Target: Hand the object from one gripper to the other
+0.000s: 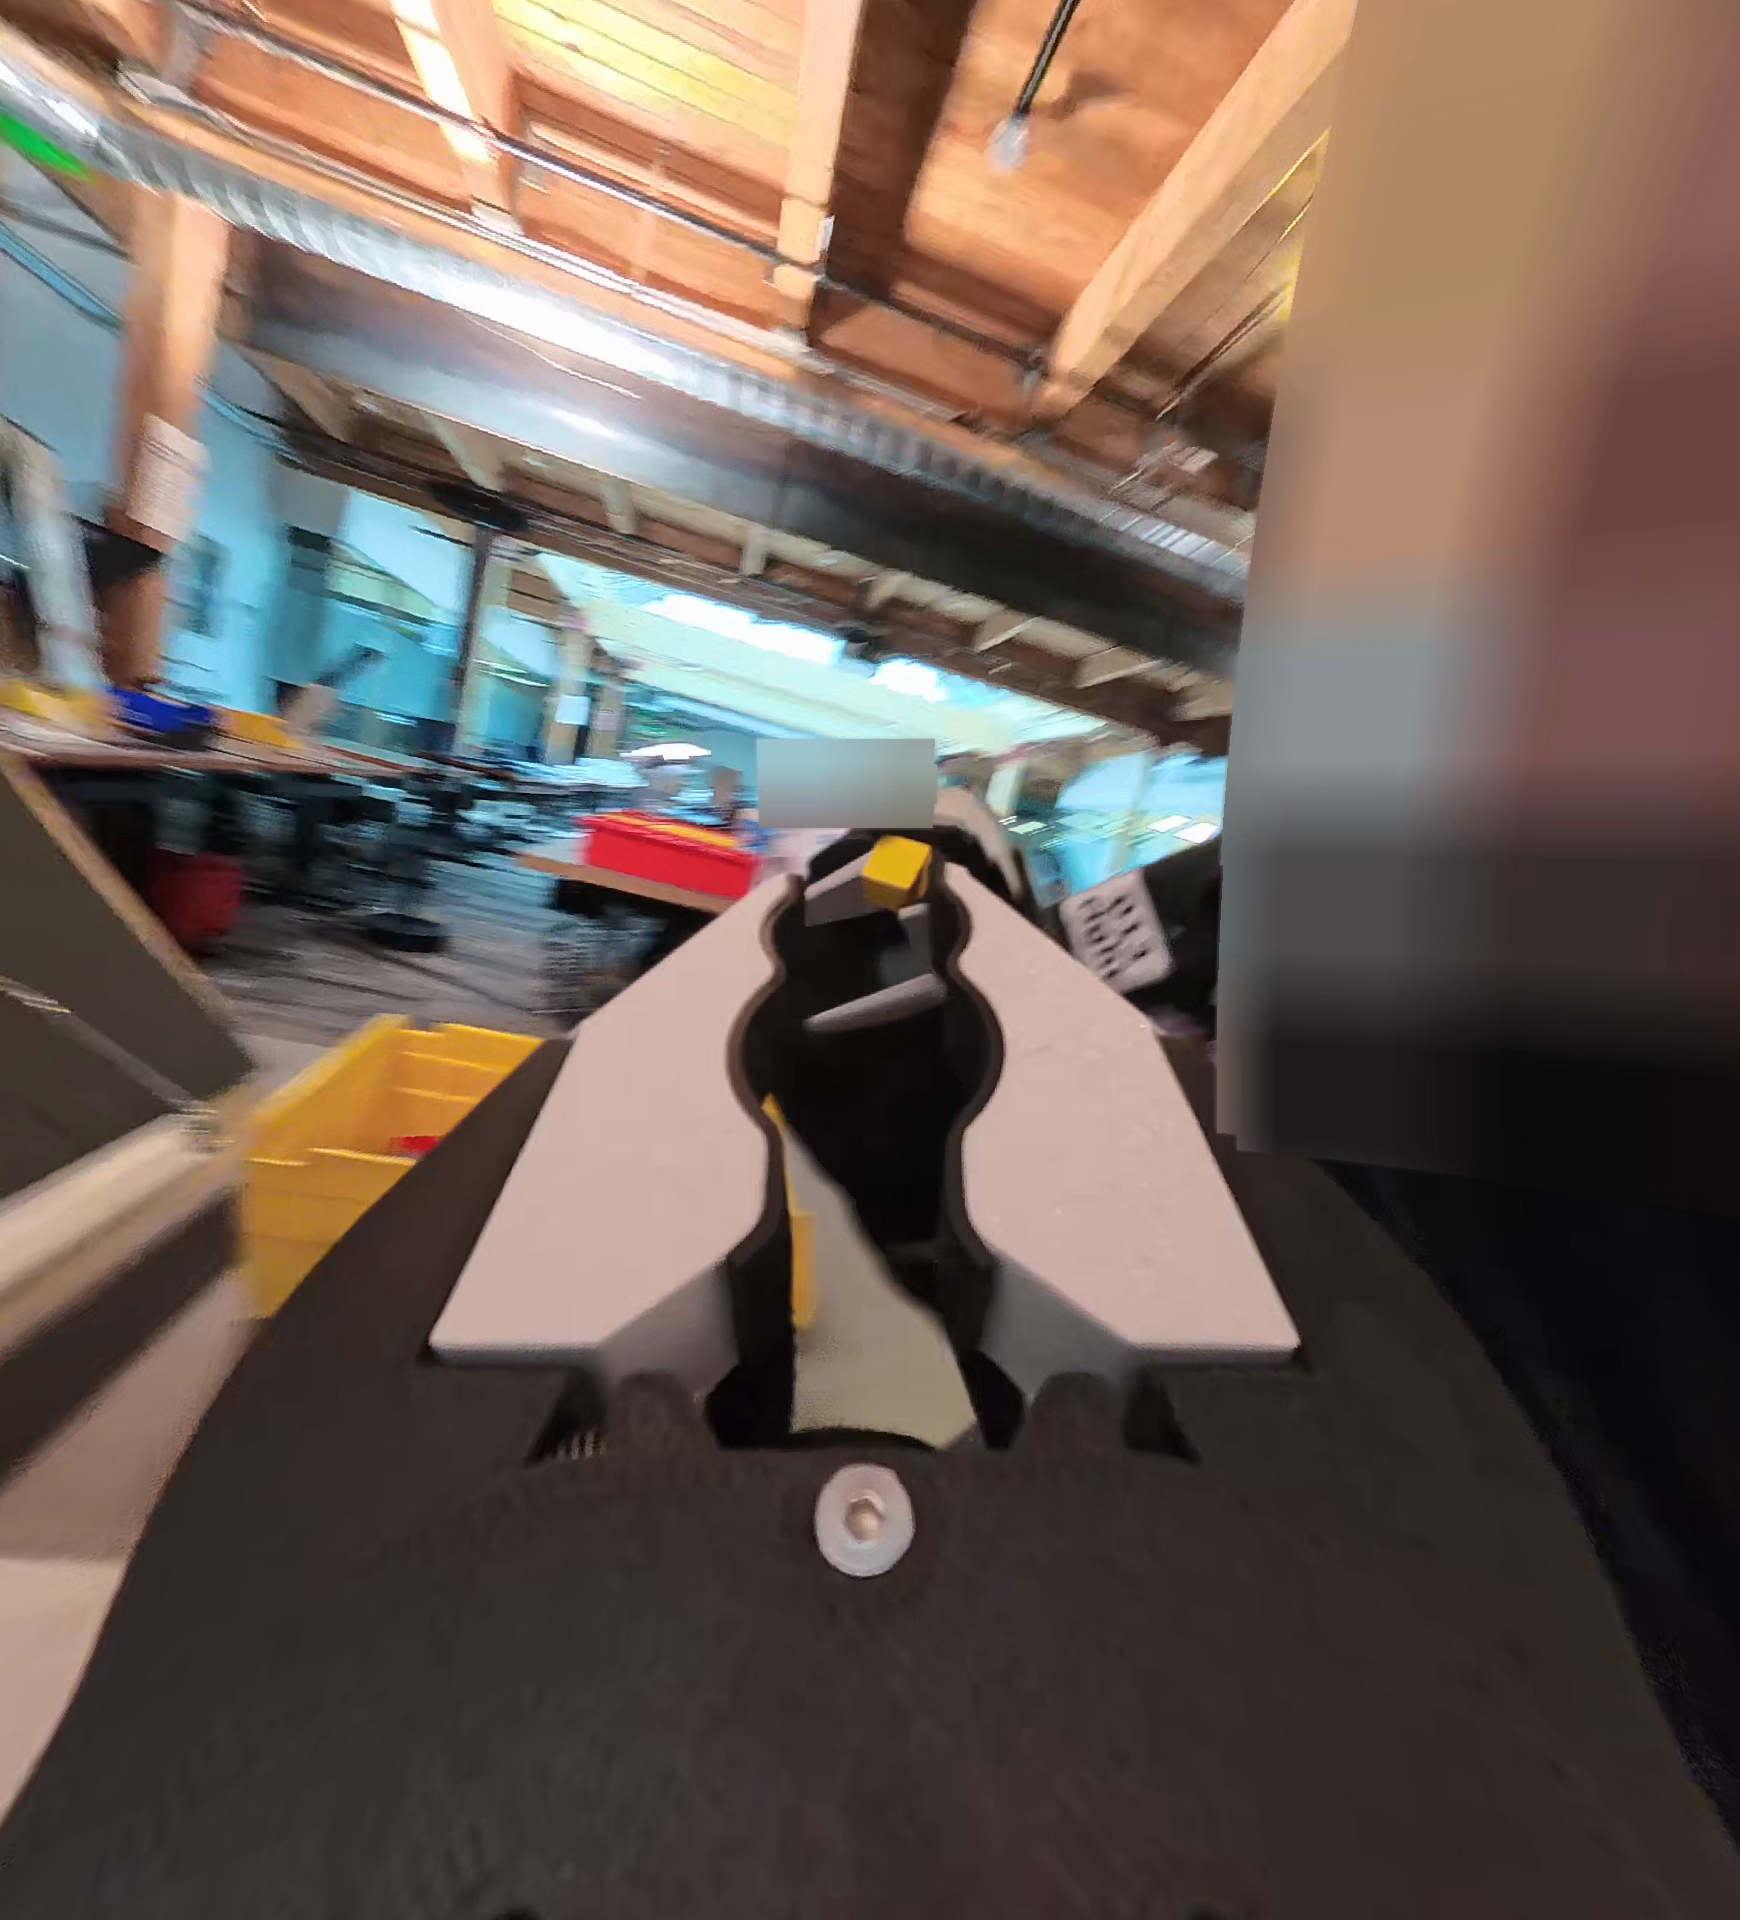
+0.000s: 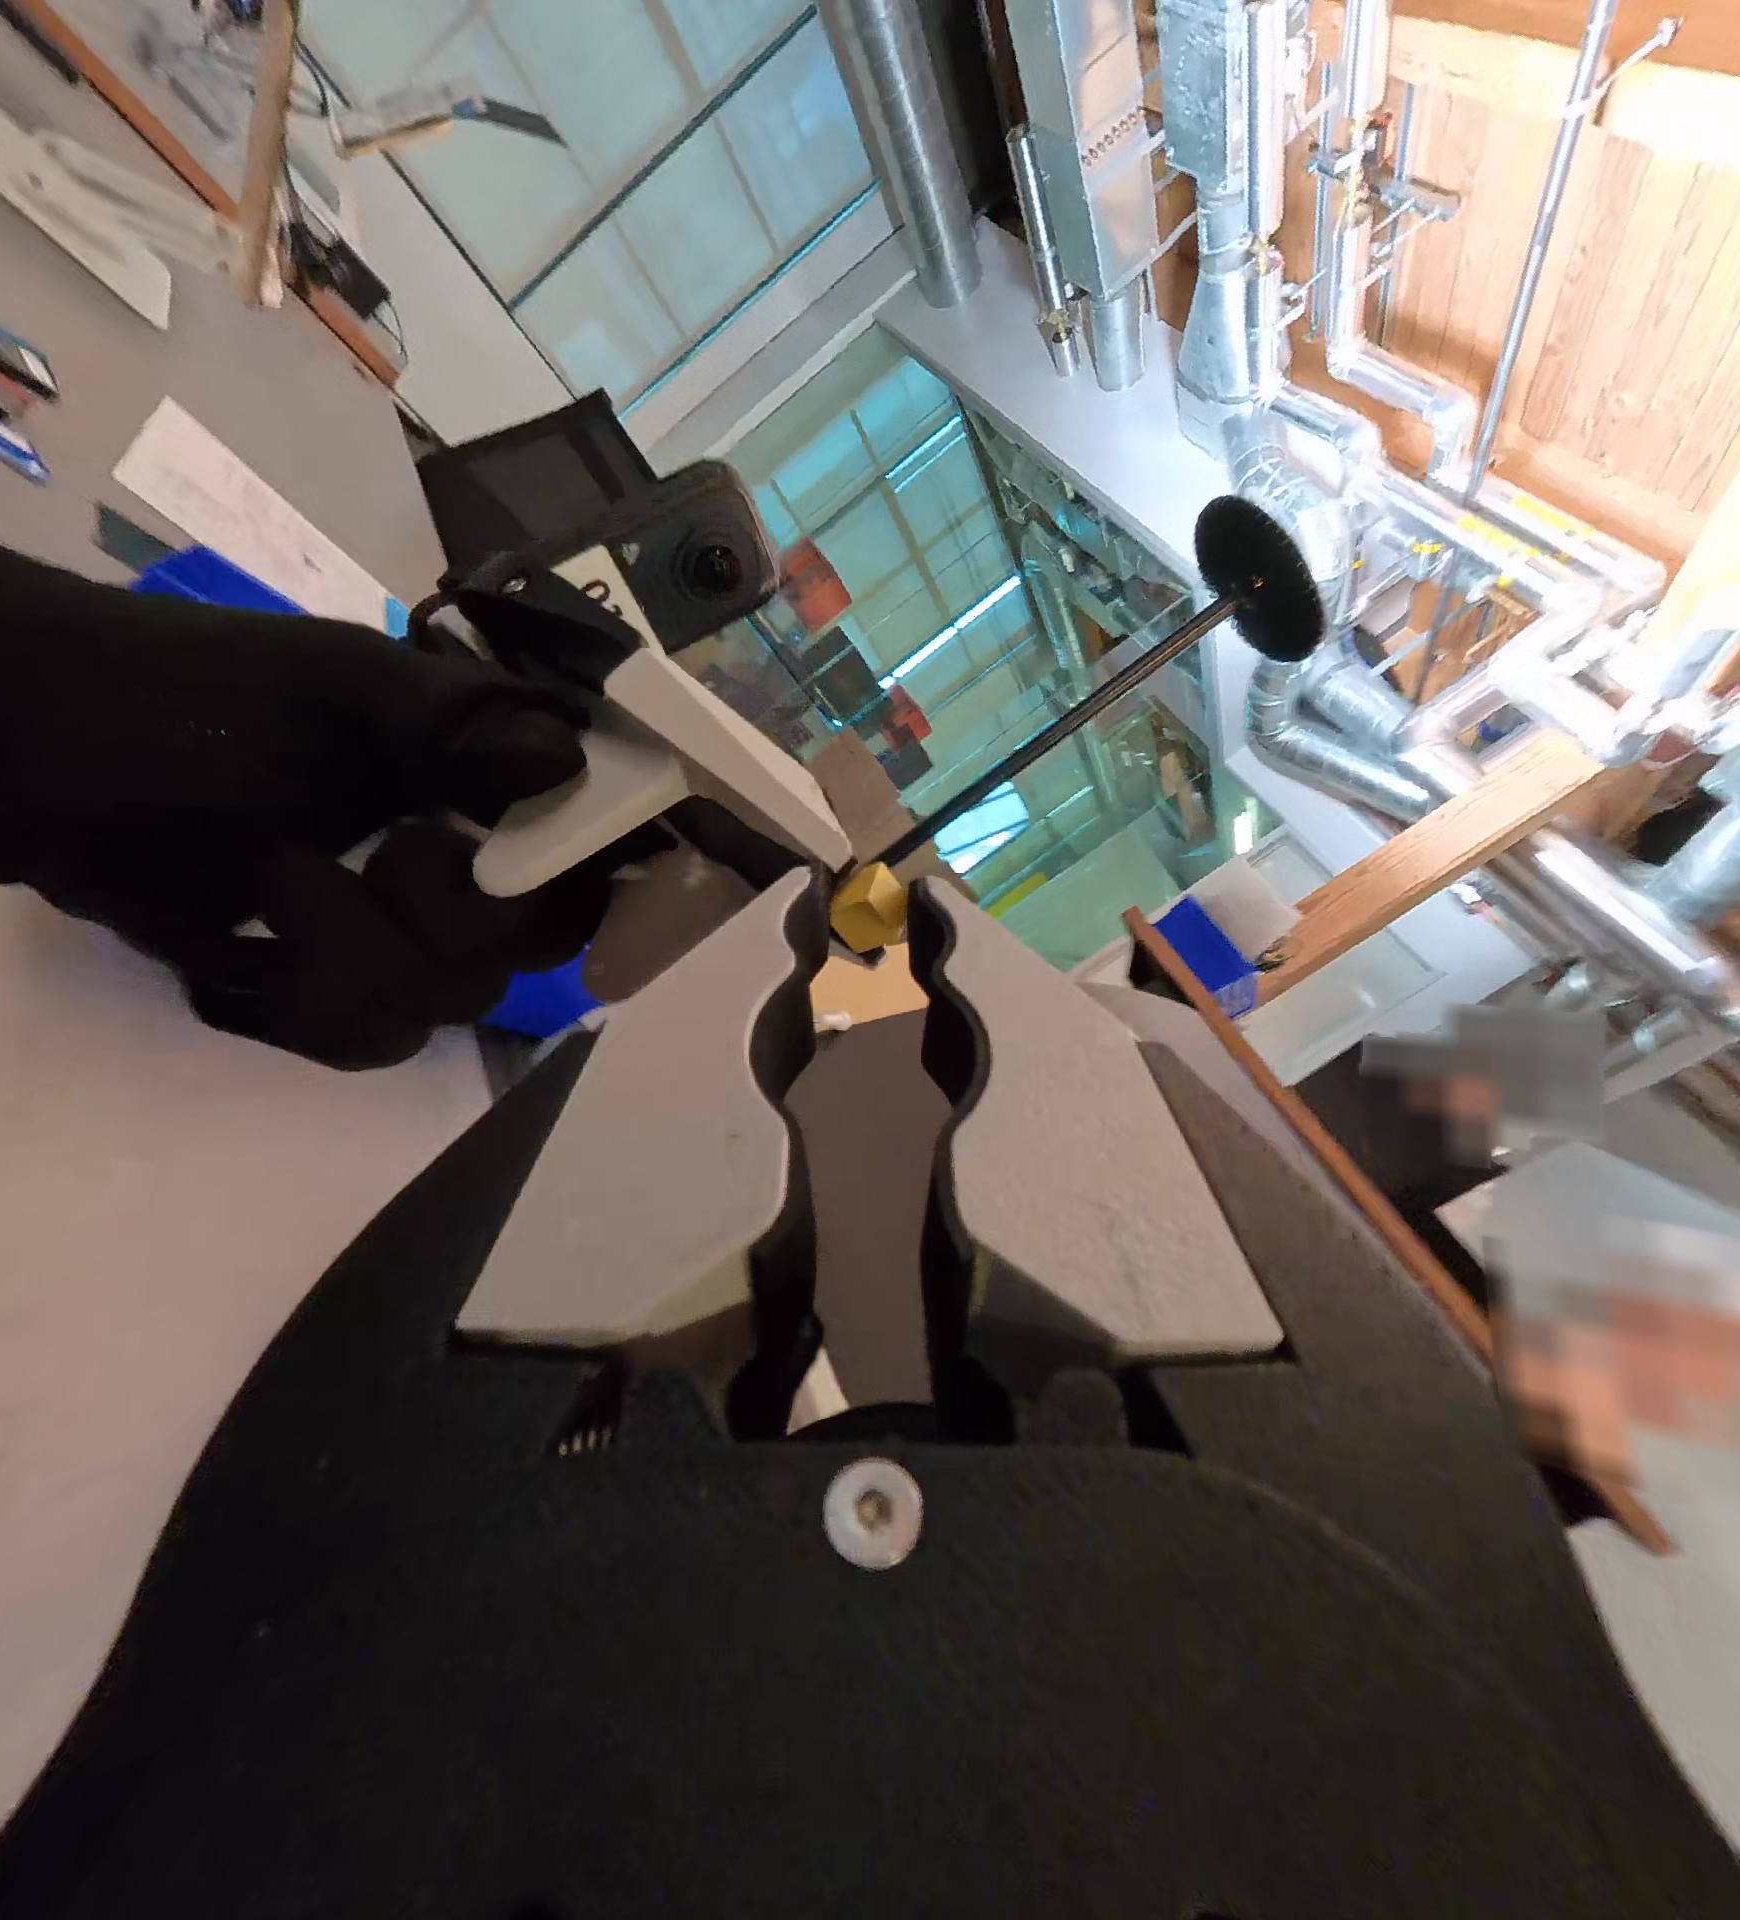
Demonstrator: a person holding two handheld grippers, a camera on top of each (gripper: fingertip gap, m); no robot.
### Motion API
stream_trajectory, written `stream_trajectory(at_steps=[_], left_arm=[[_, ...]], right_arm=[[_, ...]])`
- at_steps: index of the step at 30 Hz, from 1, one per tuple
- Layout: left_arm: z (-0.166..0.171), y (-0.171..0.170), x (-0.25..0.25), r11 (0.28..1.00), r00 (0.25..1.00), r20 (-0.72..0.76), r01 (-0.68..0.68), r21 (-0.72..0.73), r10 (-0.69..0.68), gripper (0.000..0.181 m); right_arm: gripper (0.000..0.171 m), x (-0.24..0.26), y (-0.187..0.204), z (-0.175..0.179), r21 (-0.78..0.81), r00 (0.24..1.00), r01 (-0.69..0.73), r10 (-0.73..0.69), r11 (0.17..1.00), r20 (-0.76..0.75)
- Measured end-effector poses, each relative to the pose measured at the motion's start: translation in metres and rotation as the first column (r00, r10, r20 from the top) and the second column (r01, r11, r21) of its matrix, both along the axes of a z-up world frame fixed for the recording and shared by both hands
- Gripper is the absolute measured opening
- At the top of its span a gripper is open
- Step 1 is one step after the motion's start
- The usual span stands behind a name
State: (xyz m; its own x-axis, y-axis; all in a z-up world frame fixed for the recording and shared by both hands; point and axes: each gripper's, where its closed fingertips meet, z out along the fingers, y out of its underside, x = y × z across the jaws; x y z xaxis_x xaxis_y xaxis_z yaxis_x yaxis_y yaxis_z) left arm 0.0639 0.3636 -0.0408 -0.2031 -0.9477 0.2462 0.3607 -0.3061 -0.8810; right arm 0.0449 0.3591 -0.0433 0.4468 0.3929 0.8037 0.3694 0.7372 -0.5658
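The object is a thin black rod (image 2: 1053, 727) with a yellow block (image 2: 861, 912) at one end and a round black disc (image 2: 1258, 592) at the other. My right gripper (image 2: 866, 899) is shut on the yellow block, one fingertip on each side. The left gripper comes in from the left, held by a black-gloved hand (image 2: 222, 748). Its upper finger (image 2: 731, 753) touches the top of the block and its lower finger is mostly hidden. In the left wrist view my left gripper (image 1: 874, 883) is nearly shut around the block (image 1: 897, 871), with a right finger (image 1: 830, 902) beside it.
A yellow bin (image 1: 346, 1122) sits low on the left and a red bin (image 1: 663, 847) stands on a far table. A grey table (image 2: 118, 1195) with papers (image 2: 222, 499) lies below, and blue bins (image 2: 1204, 951) stand by a wood-edged table (image 2: 1313, 1101).
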Motion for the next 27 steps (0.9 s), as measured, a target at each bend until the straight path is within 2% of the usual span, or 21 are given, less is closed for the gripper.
stream_trajectory(at_steps=[1,3,6,8,12,15,18,21,27], left_arm=[[-0.001,0.002,-0.001,0.998,0.999,-0.017,-0.049,0.041,0.049,0.023],[0.0,0.006,-0.005,0.981,0.987,-0.039,-0.148,0.126,0.154,0.024],[0.002,0.009,-0.011,0.888,0.93,-0.046,-0.331,0.32,0.364,0.025],[0.001,0.012,-0.011,0.767,0.855,-0.049,-0.435,0.472,0.516,0.026],[-0.002,0.014,-0.008,0.466,0.674,0.004,-0.514,0.72,0.738,0.032],[-0.004,0.014,-0.005,0.297,0.579,0.061,-0.503,0.811,0.813,0.036],[-0.008,0.011,-0.002,0.173,0.518,0.107,-0.462,0.87,0.848,0.035],[-0.009,0.01,-0.001,0.111,0.495,0.13,-0.428,0.897,0.859,0.033],[-0.011,0.006,-0.002,0.085,0.507,0.133,-0.384,0.919,0.852,0.027]], right_arm=[[0.012,0.001,0.001,0.0,-0.047,0.999,-0.025,0.024,0.999,-0.02],[0.012,0.005,0.006,0.003,-0.184,0.989,-0.108,0.088,0.977,-0.117],[0.012,0.013,0.009,0.012,-0.404,0.904,-0.367,0.219,0.838,-0.367],[0.012,0.016,0.01,0.014,-0.489,0.813,-0.54,0.273,0.685,-0.514],[0.012,0.012,0.014,0.005,-0.565,0.718,-0.683,0.287,0.462,-0.634],[0.012,0.006,0.013,0.0,-0.581,0.665,-0.745,0.286,0.328,-0.69],[0.012,0.002,0.01,-0.004,-0.592,0.643,-0.766,0.293,0.251,-0.708],[0.012,0.001,0.008,-0.006,-0.604,0.645,-0.764,0.304,0.227,-0.701],[0.012,0.0,0.004,-0.01,-0.631,0.655,-0.752,0.327,0.192,-0.681]])
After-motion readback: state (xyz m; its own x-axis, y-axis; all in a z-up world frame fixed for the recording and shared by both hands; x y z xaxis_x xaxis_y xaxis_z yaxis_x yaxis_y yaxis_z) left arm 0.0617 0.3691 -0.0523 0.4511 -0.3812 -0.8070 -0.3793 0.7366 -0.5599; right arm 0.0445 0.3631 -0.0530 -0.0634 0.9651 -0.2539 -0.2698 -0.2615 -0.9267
